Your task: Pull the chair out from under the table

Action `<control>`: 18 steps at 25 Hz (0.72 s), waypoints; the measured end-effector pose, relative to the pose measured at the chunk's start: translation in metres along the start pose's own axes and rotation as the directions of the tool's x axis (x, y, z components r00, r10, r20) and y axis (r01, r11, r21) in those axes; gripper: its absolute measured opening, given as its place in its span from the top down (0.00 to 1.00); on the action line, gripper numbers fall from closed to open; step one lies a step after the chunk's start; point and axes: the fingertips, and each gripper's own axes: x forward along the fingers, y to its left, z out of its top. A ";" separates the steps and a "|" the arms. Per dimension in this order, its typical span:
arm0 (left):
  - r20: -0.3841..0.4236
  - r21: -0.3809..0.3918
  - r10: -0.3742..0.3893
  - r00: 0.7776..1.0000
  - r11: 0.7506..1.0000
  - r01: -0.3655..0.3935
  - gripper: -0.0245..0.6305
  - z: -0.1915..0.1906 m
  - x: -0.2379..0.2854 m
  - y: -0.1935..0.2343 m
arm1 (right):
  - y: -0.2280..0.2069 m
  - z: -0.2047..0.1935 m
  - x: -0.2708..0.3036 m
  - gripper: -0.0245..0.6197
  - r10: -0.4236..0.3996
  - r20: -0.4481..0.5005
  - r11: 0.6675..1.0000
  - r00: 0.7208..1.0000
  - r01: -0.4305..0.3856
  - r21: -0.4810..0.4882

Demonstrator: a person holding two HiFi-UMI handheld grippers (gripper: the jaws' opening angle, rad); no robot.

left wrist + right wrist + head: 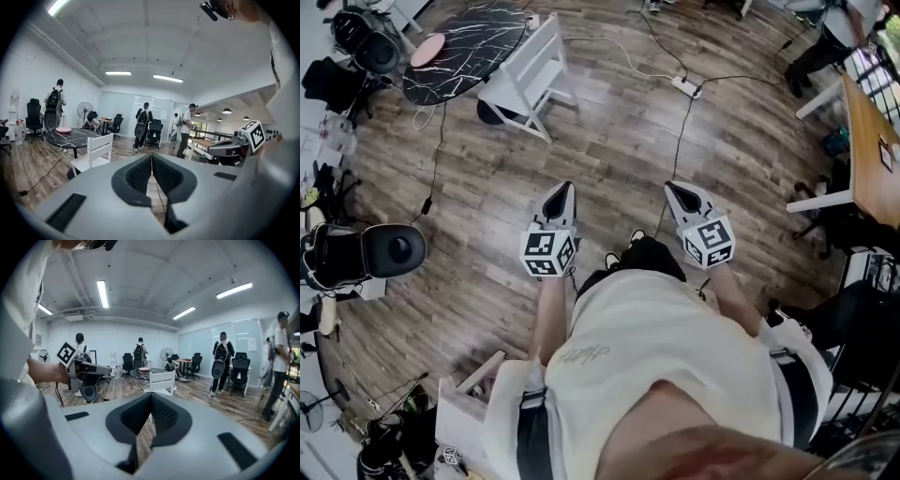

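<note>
The person stands on a wooden floor (609, 141), holding both grippers out in front at about waist height, side by side and apart from each other. The left gripper (562, 192) has its fingers clenched together with nothing between them; in the left gripper view the two dark ribbed pads meet along a thin line. The right gripper (677, 191) is the same, with its fingers pressed tip to tip and empty. Each one carries its marker cube at the rear, near the hand, and both point a little downward across the open floor.

The white chair (530, 75) stands well apart from both grippers, up the room and to the left in the head view. It sits at the edge of a round black bench (464, 47) with a pale veined top. Its slatted back faces the person and its seat is turned toward the bench, close against the rim. How far the seat reaches under the top cannot be told. A pink plate (427, 50) lies on the bench on the side away from the chair.

A white power strip (685, 87) lies on the floor to the right of the chair, with black cables trailing from it. At the right edge of the head view is a wooden desk (867, 141) on white legs. In both gripper views, several people wearing backpacks stand among black office chairs at the far end of the room, and a standing fan (85, 108) is near the wall.
</note>
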 end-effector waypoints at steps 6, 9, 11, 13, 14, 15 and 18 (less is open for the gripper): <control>-0.021 -0.001 -0.018 1.000 1.000 0.018 0.93 -0.003 0.019 0.009 | -0.013 0.004 0.011 0.95 -0.015 0.000 1.000 1.000 0.015 0.005; -0.015 0.001 -0.020 1.000 1.000 0.020 0.93 0.002 0.036 0.016 | -0.030 0.007 0.018 0.95 -0.029 -0.001 1.000 1.000 0.029 0.007; 0.007 0.014 -0.009 1.000 1.000 0.008 0.93 0.011 0.050 0.022 | -0.044 0.013 0.029 0.84 -0.026 0.006 1.000 1.000 0.026 0.011; 0.011 0.036 0.015 1.000 0.999 -0.015 0.69 0.018 0.066 0.029 | -0.058 0.018 0.043 0.64 -0.018 0.010 1.000 1.000 0.018 0.018; -0.001 0.043 0.025 1.000 0.999 -0.025 0.66 0.019 0.075 0.033 | -0.065 0.021 0.051 0.64 -0.015 0.012 1.000 1.000 0.015 0.021; -0.014 0.046 0.030 0.999 0.999 -0.029 0.66 0.020 0.083 0.036 | -0.073 0.023 0.059 0.65 -0.014 0.015 1.000 1.000 0.014 0.025; -0.041 0.047 0.020 0.999 0.999 -0.018 0.66 0.029 0.114 0.044 | -0.101 0.035 0.088 0.65 -0.018 0.030 0.999 0.999 0.017 0.029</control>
